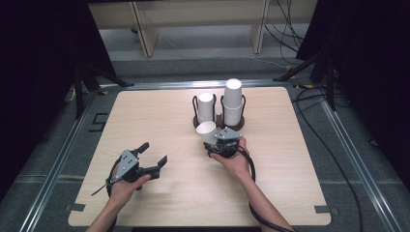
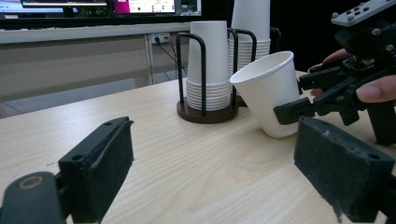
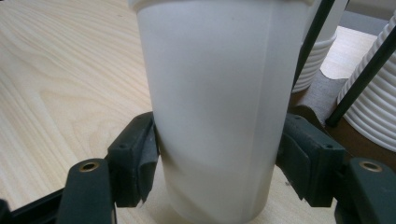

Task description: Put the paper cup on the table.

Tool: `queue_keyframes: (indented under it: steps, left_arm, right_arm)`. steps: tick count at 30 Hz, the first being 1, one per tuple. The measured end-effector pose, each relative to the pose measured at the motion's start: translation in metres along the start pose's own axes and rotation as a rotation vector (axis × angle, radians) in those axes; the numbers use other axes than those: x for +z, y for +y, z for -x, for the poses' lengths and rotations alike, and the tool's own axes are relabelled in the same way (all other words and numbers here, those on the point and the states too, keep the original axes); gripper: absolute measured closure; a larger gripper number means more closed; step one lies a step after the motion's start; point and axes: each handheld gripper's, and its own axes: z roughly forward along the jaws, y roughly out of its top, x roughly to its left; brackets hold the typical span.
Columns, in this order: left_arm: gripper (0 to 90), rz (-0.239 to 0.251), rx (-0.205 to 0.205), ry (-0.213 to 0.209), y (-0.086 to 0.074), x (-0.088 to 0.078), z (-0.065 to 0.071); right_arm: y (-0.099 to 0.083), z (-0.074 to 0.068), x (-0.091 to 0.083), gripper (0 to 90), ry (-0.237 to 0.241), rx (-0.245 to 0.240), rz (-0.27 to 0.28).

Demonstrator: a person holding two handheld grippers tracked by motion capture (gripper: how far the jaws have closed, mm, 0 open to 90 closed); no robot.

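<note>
A single white paper cup leans over with its base on the wooden table, its mouth turned toward the far left. My right gripper is shut on its lower wall, one pad pressing each side. Just behind it stands a dark wire cup holder with a short stack of upturned cups and a taller stack. My left gripper stands open at the front left, with nothing between its pads.
Beyond the table's far edge are pale shelf legs and loose cables on the floor. Metal rails run along both sides of the table. Bare wood lies between my two grippers.
</note>
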Motion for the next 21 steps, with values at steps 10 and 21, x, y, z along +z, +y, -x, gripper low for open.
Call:
queue_keyframes:
  steps: [10,21]
  left_arm:
    - [11.5,0.007,0.015,-0.012,-0.0010,0.0017,0.0000]
    - [11.5,-0.008,0.015,-0.010,-0.0014,0.0007,0.0013]
  right_arm:
    - [-0.0019,-0.0005,-0.0026,31.4,0.024,0.009,-0.036]
    - [-0.0052,0.0007,-0.0033,24.8,0.016,-0.003,-0.057]
